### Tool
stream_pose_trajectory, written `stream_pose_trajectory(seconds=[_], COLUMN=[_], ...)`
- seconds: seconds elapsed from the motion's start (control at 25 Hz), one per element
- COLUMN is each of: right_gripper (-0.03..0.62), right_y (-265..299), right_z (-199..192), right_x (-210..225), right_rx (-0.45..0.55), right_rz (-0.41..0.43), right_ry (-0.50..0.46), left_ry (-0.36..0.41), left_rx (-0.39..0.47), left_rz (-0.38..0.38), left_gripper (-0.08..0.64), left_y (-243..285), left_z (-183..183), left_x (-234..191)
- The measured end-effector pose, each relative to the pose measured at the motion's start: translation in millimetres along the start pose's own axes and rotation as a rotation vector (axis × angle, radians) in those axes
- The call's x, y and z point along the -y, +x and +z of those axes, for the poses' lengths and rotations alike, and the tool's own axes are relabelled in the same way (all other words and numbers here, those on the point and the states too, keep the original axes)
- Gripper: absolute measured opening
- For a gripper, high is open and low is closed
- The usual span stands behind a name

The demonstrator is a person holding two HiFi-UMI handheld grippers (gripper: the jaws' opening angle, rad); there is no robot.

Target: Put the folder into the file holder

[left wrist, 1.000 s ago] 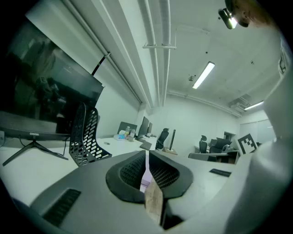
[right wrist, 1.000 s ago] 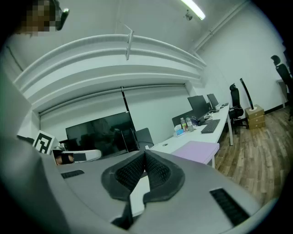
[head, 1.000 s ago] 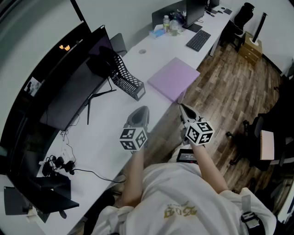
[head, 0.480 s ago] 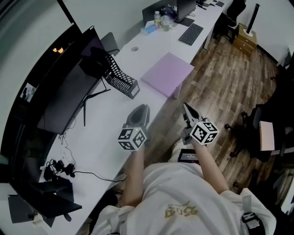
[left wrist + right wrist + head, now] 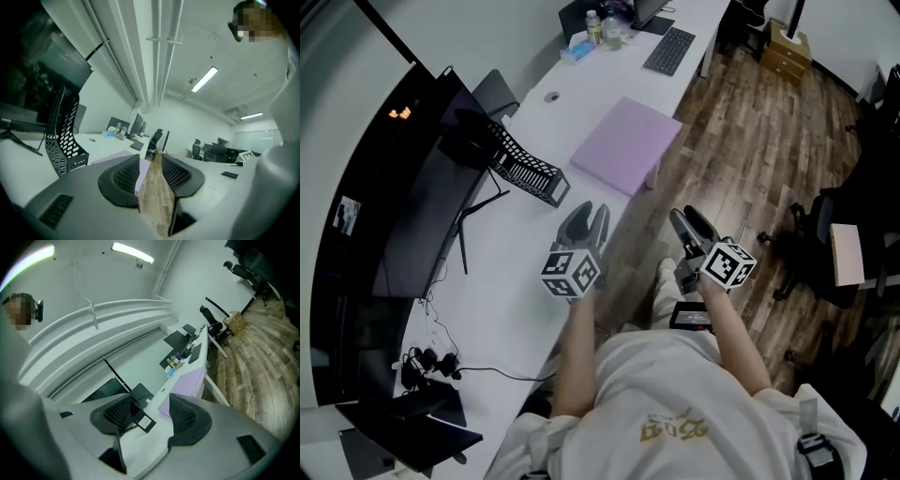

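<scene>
Broadly, the head view shows a long white tabletop [image 5: 511, 291] running from lower left to upper centre, with a dark monitor [image 5: 403, 216] along its left side. The lilac folder [image 5: 625, 145] lies flat in the upper centre, its right-hand edge at the rim of the tabletop above the wooden floor. The black mesh file holder [image 5: 523, 169] stands near it on the left, apart from it, its open slots slanting up toward the monitor.

The left tongs [image 5: 589, 217] hover at mid-frame over the tabletop's rim, and the right tongs [image 5: 686, 220] hover just right of centre over the floor. Both remain well short of the folder. Each pair is spreading open, and nothing lies between the pads of either.

Handling, as judged from these views: the folder appears thin, light and smooth-faced, so it will probably flex and may slip. Lying flat, it offers purchase mainly along the edge at the tabletop's rim. A pinch there, with the second pair steadying an adjacent edge, should limit sagging during the lift toward the holder.
</scene>
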State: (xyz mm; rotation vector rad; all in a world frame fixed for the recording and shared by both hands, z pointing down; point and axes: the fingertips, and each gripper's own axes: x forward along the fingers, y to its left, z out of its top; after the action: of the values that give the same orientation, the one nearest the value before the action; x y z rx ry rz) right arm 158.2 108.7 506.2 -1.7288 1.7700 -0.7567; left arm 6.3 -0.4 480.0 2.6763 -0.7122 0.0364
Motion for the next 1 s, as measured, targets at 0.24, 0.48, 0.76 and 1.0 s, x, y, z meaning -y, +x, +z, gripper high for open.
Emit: stream_pose_trajectory(seconds=[0.24, 0.48, 0.76, 1.0], right_gripper=[0.262, 0.270, 0.276, 0.287], right_y=[36, 76, 117, 141], right_z=[8, 22, 36, 31], right_x=[37, 77, 124, 159], right_rx=[-0.023, -0.050, -0.076, -0.113], right_rz=[-0.021, -0.036, -0.066, -0.096], right_ry=[0.053, 0.101, 0.156, 0.202], left_ry=[-0.014, -0.021, -0.012, -0.004], left_rx=[-0.042, -0.106, -0.180, -0.247], left_rz=[0.007, 0.022, 0.032, 0.037], left_gripper=[0.183, 0.200, 0.204, 0.210], left_y=[45, 97, 154, 191], left_z=[-2, -10, -18, -30], left_x=[-19, -39, -61, -75])
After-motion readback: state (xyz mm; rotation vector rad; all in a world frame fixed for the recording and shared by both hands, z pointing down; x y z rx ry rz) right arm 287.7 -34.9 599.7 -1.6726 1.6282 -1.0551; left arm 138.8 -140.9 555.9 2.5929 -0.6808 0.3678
